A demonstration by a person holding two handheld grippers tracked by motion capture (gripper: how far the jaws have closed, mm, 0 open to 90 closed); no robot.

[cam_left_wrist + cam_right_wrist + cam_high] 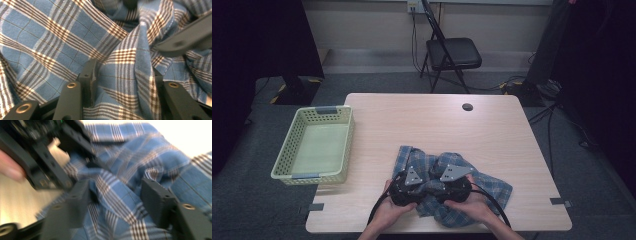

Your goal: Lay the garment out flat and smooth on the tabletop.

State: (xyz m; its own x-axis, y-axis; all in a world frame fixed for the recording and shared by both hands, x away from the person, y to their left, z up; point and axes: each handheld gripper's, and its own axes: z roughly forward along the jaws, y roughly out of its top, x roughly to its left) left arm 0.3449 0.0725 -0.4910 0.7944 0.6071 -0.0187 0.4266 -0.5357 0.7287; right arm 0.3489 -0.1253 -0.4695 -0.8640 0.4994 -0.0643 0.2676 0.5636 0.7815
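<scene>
Item: crumpled blue plaid cotton shirt [452, 187], lower centre of frame, on table | left gripper [122, 77]: fold bunched between half-spread jaws | right gripper [117, 195]: likewise, blurred | advice: both folds are best pinched fully before lifting.

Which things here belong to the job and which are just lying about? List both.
In the job: plaid shirt, left gripper, right gripper, both with cloth between the jaws.
Lying about: green basket, folding chair, table.
</scene>
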